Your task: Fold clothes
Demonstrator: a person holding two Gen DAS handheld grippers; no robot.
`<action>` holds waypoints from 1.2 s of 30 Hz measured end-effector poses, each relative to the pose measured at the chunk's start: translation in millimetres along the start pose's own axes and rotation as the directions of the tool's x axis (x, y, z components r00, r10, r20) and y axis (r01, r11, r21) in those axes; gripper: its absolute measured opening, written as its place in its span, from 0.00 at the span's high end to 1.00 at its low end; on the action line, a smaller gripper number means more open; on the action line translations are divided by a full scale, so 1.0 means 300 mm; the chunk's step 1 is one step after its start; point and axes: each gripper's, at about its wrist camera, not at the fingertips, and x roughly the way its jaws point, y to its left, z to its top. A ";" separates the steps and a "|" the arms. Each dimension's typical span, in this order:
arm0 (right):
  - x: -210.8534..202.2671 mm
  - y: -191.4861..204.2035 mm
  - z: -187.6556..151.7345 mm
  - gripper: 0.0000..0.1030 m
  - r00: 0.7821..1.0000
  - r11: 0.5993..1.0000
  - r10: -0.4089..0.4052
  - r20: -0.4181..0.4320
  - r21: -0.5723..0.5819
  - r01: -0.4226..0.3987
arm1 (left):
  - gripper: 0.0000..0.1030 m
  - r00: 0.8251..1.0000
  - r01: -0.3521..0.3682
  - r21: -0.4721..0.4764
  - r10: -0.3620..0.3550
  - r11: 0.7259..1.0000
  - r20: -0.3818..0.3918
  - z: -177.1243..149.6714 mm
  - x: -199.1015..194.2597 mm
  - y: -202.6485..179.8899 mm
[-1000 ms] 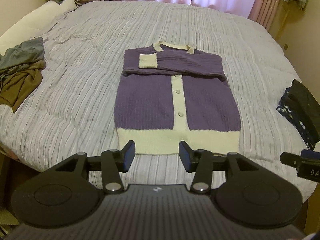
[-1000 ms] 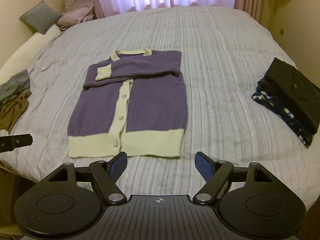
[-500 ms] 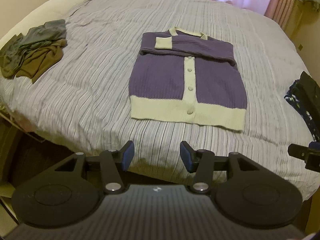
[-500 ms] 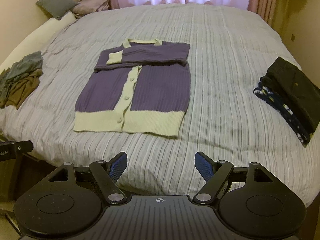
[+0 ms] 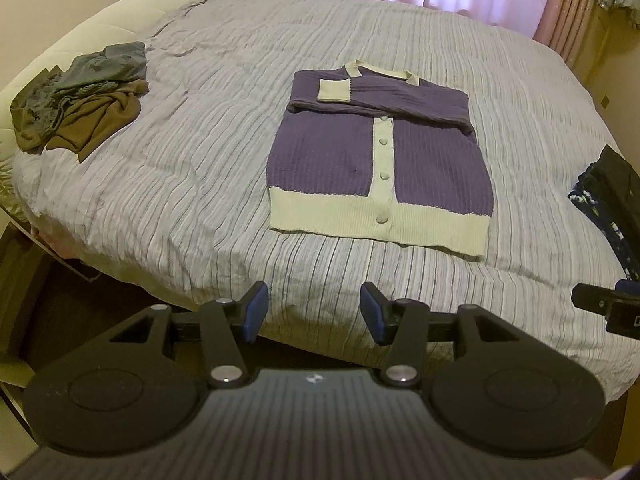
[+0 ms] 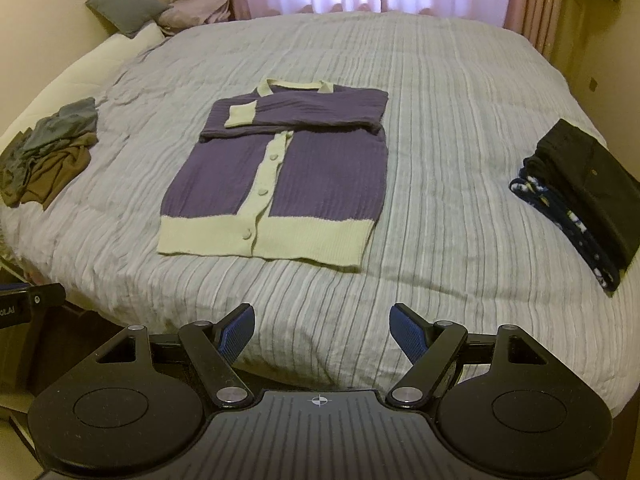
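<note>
A purple cardigan [image 5: 376, 152] with cream hem, placket and cuffs lies flat on the bed, both sleeves folded across the chest; it also shows in the right wrist view [image 6: 288, 168]. My left gripper [image 5: 314, 312] is open and empty, held off the bed's near edge, well short of the cream hem. My right gripper [image 6: 322, 334] is open wider and empty, also back over the bed's near edge. Each gripper's body shows at the edge of the other's view.
The grey striped bedspread [image 6: 440, 120] covers the bed. A crumpled grey and brown clothes pile [image 5: 80, 100] lies at the left. A folded dark stack [image 6: 580, 192] sits at the right. Pillows [image 6: 128, 8] and curtains stand at the far end.
Both grippers have pulled back from the cardigan's hem toward the bed's near edge. The cardigan has not moved. Both stayed open.
</note>
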 end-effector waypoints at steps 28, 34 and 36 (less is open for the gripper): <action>0.213 0.221 0.311 0.25 0.997 0.994 -0.072 -0.001 0.080 0.071 | 0.54 0.998 0.069 0.093 -0.069 0.993 0.004 0.394 0.250 0.196; 0.321 0.239 0.295 0.25 0.994 0.989 -0.088 -0.061 0.112 0.095 | 0.54 0.993 0.112 0.070 -0.108 0.991 -0.054 0.399 0.375 0.287; 0.366 0.218 0.271 0.25 0.991 0.985 -0.091 -0.102 0.139 0.105 | 0.54 0.987 0.135 0.039 -0.131 0.990 -0.091 0.385 0.433 0.326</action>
